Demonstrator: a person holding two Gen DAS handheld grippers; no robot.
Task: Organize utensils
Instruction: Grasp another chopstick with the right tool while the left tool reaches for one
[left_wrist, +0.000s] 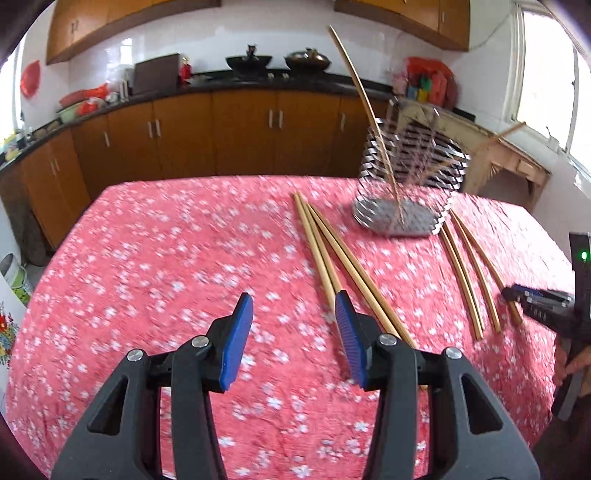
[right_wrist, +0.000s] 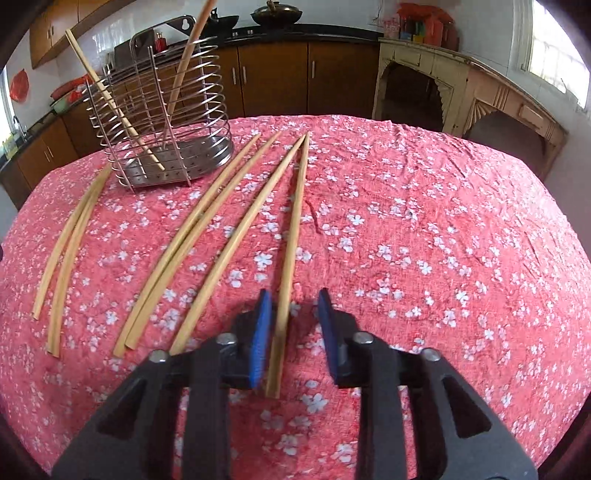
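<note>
On the pink flowered tablecloth (right_wrist: 424, 221) six chopsticks lie loose beside the wire holder (right_wrist: 162, 122), which already has two in it. Right tongs (right_wrist: 293, 332) stand apart astride the rightmost chopstick (right_wrist: 291, 236), not yet pinching it; left tongs (left_wrist: 291, 332) are apart and empty beside another pair (left_wrist: 332, 258). Next, I judge, comes closing on that stick and lifting it into the holder.

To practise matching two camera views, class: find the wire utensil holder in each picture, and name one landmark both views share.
Left wrist view: the wire utensil holder stands upper right of centre, at the far side of the table, blurred.
Right wrist view: the holder stands upper left, with two chopsticks leaning in it.
Shared landmark: the pink flowered tablecloth.
</note>
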